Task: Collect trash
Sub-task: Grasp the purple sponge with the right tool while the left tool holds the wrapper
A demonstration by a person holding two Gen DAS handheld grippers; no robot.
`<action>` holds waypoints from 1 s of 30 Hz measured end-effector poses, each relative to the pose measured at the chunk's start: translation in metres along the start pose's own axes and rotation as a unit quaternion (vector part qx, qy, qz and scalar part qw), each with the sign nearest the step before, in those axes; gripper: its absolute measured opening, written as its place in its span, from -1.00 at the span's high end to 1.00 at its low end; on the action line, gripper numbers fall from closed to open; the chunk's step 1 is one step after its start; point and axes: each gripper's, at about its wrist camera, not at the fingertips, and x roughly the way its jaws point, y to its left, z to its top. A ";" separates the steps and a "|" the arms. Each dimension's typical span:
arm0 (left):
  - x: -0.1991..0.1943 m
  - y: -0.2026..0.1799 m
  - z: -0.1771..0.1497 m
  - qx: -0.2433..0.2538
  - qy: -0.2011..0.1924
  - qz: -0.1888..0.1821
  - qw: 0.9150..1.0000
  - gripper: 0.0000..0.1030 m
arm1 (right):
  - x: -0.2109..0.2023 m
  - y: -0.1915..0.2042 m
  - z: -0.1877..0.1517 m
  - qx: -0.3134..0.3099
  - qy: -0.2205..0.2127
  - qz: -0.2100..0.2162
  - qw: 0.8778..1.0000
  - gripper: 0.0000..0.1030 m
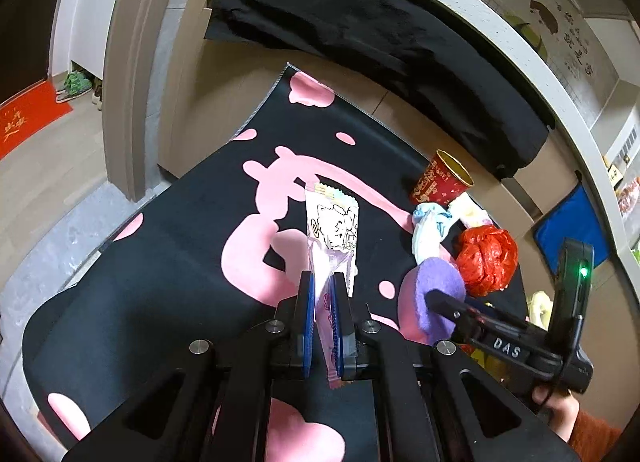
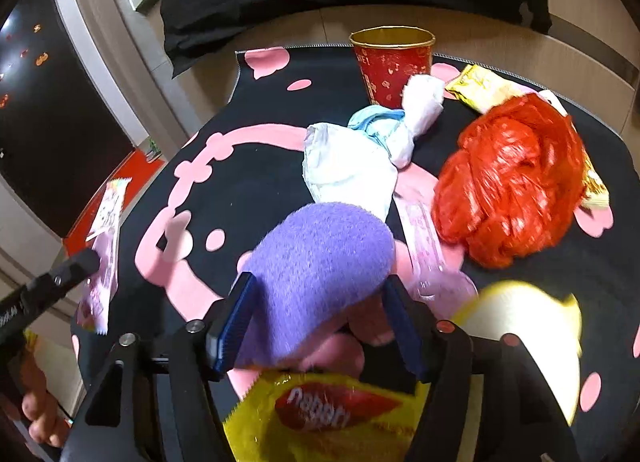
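1. Left wrist view shows the biggest thing first: the black mat with pink shapes (image 1: 192,262), which carries all the trash and lies over a pale floor or tabletop. Work over the mat so anything dropped lands where it can be found again.
2. Next in size, the crumpled red plastic bag (image 2: 512,182) sits at the right of the pile, near the red paper cup (image 2: 394,70), which stands upright at the far edge. A knotted white and blue bag (image 2: 352,158) lies between them, touching the cup's foot. These are loose and light; I would take each from above and squeeze gently.
3. The purple sponge pad (image 2: 320,274) sits between the fingers of the right gripper (image 2: 320,318), whose jaws stand wide; the pads do not seem to press it. Whether it rests on the mat or on a finger I cannot tell. Centre it, then close.
4. A yellow snack wrapper (image 2: 320,414) lies just under that gripper, blurred; a second yellow wrapper (image 2: 480,88) lies behind the red bag.
5. Smallest, the pink and white candy wrapper (image 1: 332,238) stands upright, pinched at its lower end by the left gripper (image 1: 322,326), which is nearly closed on it. Keep that pinch firm and carry it steadily, since the thin film could slip out.
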 end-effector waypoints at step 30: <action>-0.018 -0.068 -0.004 0.039 -0.025 0.007 0.999 0.84 | -0.077 -0.018 0.011 -0.064 -0.050 0.038 0.996 0.87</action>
